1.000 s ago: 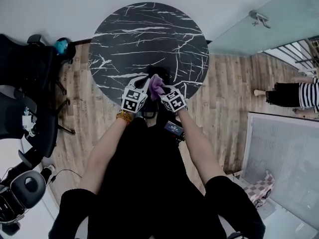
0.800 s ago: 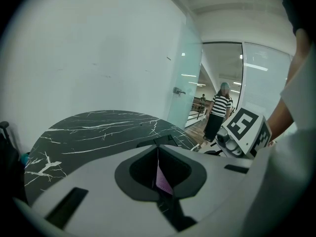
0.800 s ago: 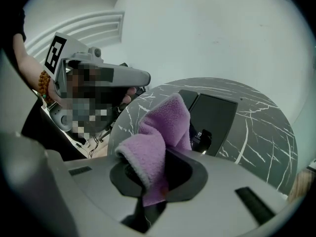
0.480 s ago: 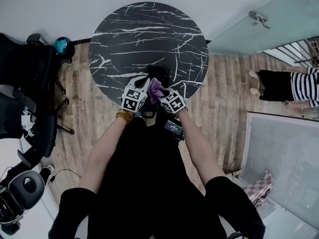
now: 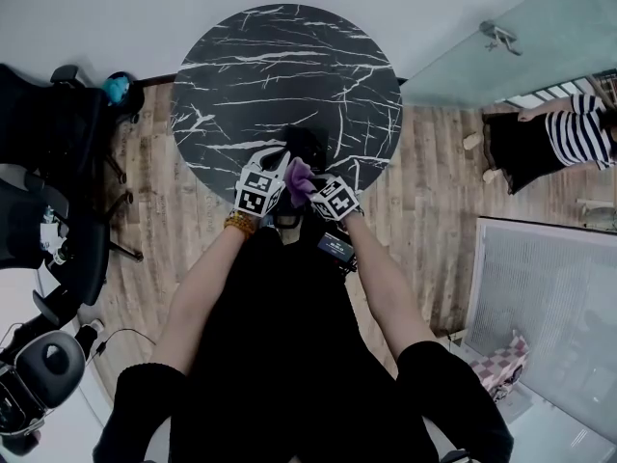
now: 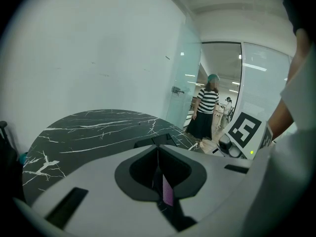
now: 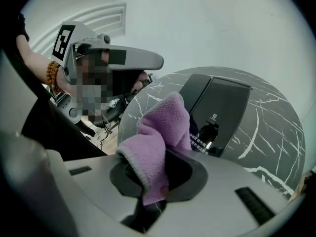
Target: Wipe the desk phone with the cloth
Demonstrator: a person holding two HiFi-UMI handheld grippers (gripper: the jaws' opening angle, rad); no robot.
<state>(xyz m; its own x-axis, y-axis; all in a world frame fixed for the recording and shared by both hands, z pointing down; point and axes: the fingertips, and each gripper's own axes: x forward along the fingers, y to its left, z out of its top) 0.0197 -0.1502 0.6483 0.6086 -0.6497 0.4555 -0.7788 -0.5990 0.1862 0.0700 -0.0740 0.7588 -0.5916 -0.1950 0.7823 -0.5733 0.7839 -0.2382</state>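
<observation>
The black desk phone [image 5: 307, 146] sits at the near edge of the round black marble table [image 5: 289, 75]; in the right gripper view its dark screen [image 7: 219, 107] and keypad [image 7: 200, 141] lie just beyond the jaws. My right gripper [image 7: 154, 181] is shut on a purple cloth [image 7: 158, 132], which bunches up above the jaws and hangs over the phone's near end [image 5: 299, 175]. My left gripper [image 5: 262, 189] hovers just left of the cloth, with its jaws pressed together [image 6: 159, 181]. A thin purple sliver shows in their seam. From the right gripper view nothing hangs from it [image 7: 123, 58].
Black office chairs [image 5: 58, 162] stand left of the table on the wooden floor. A glass door [image 5: 501, 41] is at the right. A person in a striped top [image 5: 569, 128] walks beyond it, and also shows in the left gripper view [image 6: 206, 107].
Both grippers and the cloth have barely shifted over the phone. The person in the striped top has moved farther up the right side.
</observation>
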